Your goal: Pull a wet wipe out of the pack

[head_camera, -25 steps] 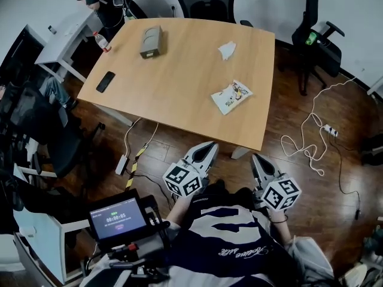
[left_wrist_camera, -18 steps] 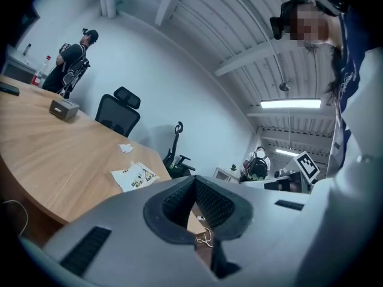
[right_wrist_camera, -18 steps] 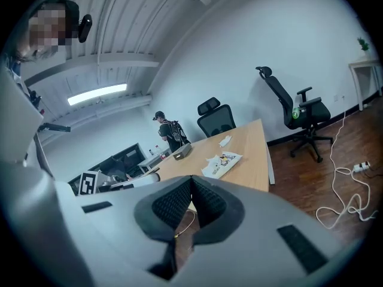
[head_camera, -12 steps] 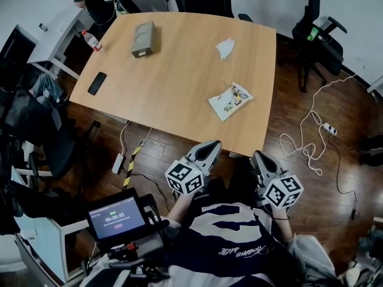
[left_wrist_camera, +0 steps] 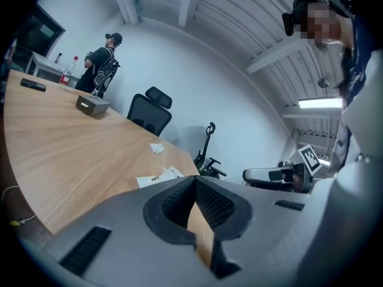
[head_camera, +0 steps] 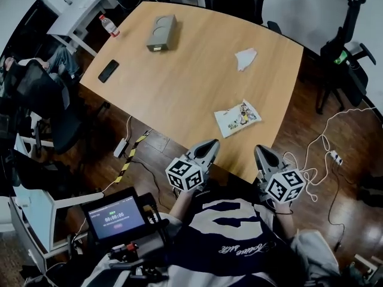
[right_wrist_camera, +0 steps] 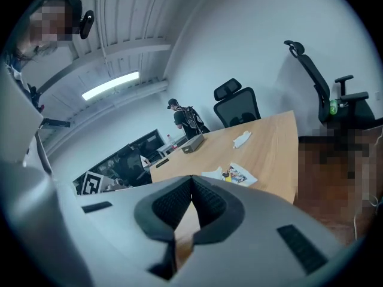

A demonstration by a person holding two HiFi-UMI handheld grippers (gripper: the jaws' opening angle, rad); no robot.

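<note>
The wet wipe pack (head_camera: 237, 117), white with colourful print, lies flat near the front right corner of the wooden table (head_camera: 179, 82). It also shows in the left gripper view as the pack (left_wrist_camera: 158, 176) and in the right gripper view as the pack (right_wrist_camera: 236, 174). A crumpled white wipe (head_camera: 245, 58) lies farther back on the table. My left gripper (head_camera: 210, 145) is shut and empty, hanging just short of the table's front edge. My right gripper (head_camera: 261, 151) is also shut and empty, beside the front right corner. Both point toward the pack, well apart from it.
A grey box (head_camera: 161, 33), a black phone (head_camera: 108, 70) and a bottle (head_camera: 109, 26) sit at the far left. Office chairs (head_camera: 341, 52) stand around the table. Cables (head_camera: 326, 154) trail on the floor at right. A person (left_wrist_camera: 102, 64) stands at the far end.
Both grippers have come forward from over the floor to the table's front edge, still shut. The pack now lies closer ahead of them.
</note>
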